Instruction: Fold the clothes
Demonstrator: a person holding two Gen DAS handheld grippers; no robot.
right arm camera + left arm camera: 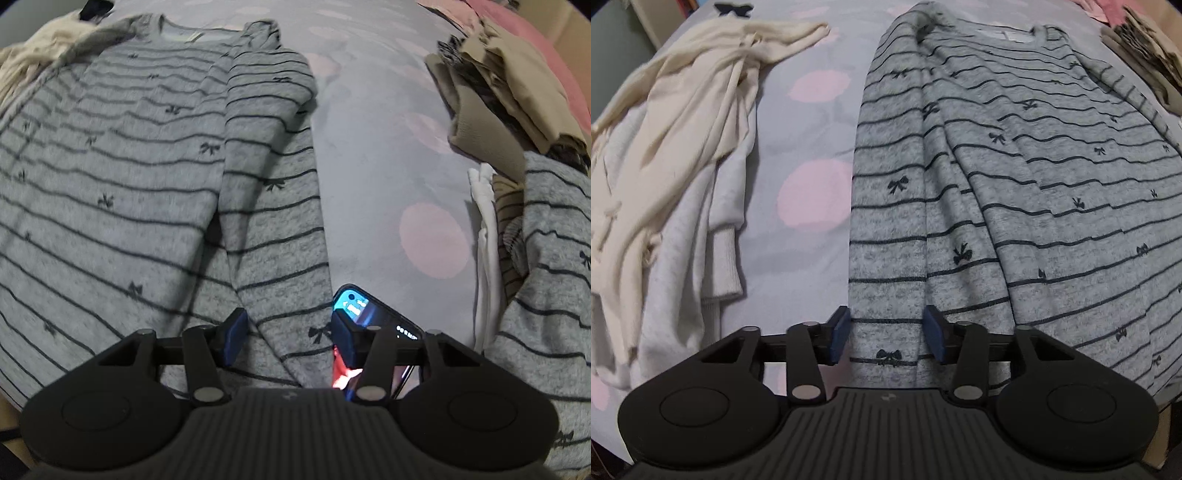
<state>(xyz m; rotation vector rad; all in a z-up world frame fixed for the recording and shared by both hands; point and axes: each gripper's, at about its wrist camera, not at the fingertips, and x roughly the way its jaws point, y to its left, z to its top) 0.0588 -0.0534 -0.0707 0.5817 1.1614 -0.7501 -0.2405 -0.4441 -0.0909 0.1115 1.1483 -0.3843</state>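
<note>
We see the grey striped top (pixel 1015 177) lying flat on the dotted sheet (pixel 809 122), both sleeves folded in over its body. Our left gripper (pixel 886 334) hangs over its left hem corner, jaws apart, pads clear of the cloth. Our right gripper (pixel 286 336) hangs over the right hem, jaws wide, holding nothing. A lit phone (pixel 373 314) lies just beside that hem. Cream clothes (pixel 665 147) lie left, a folded stack (pixel 498 85) right.

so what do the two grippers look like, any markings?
Both look alike: the left gripper and right gripper have matte black ribbed bodies, two round black discs at the sides, black linkage arms with silver pivot pins, and blue pads on the fingers. A tiny mark sits mid-body; unreadable. No cables or sleeves visible.
</note>
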